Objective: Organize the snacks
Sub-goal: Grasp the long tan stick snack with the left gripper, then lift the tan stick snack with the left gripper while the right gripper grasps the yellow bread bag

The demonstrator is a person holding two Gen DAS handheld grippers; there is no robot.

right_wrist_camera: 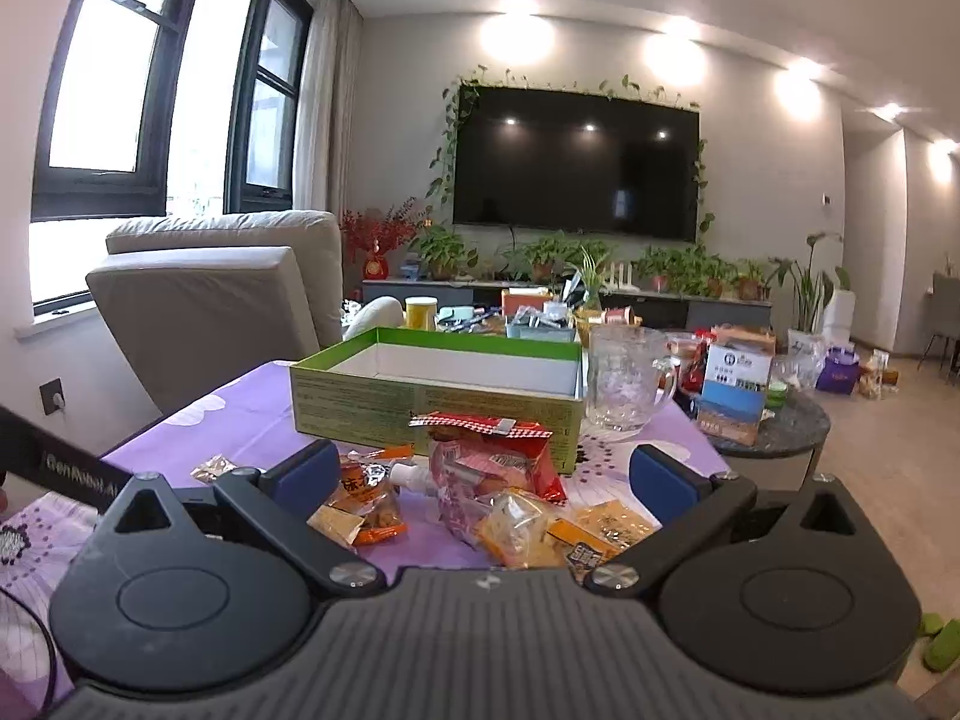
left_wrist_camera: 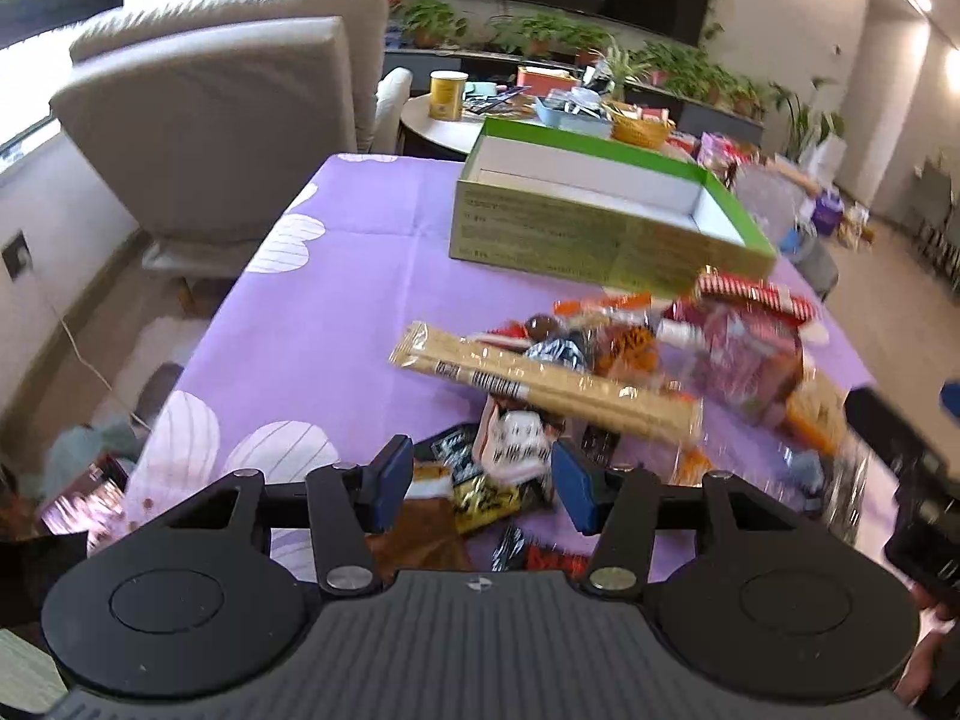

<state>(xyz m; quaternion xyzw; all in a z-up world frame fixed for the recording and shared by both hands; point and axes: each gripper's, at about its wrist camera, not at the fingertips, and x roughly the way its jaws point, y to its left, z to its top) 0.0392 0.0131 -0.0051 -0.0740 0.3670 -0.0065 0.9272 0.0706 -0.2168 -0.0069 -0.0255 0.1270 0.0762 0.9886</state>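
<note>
The green box (right_wrist_camera: 438, 402) at the table's (left_wrist_camera: 360, 276) far edge holds nothing visible; snacks (right_wrist_camera: 492, 498) lie before it. The left gripper (left_wrist_camera: 483, 480) and right gripper (right_wrist_camera: 480, 474) stand apart, gripping nothing.

Daylight floods in through the windows (right_wrist_camera: 162, 90), blown out to white, up and to the left of the right claw (right_wrist_camera: 480, 474). Ceiling spotlights (right_wrist_camera: 672, 54) flare as soft halos on the wall above the television (right_wrist_camera: 576, 162), whose dark screen mirrors them. The left wrist view is smeared by motion: the snack packets (left_wrist_camera: 600, 372) just ahead of the left claw (left_wrist_camera: 483, 480) lose their print. Both views bow strongly at the edges.
</note>
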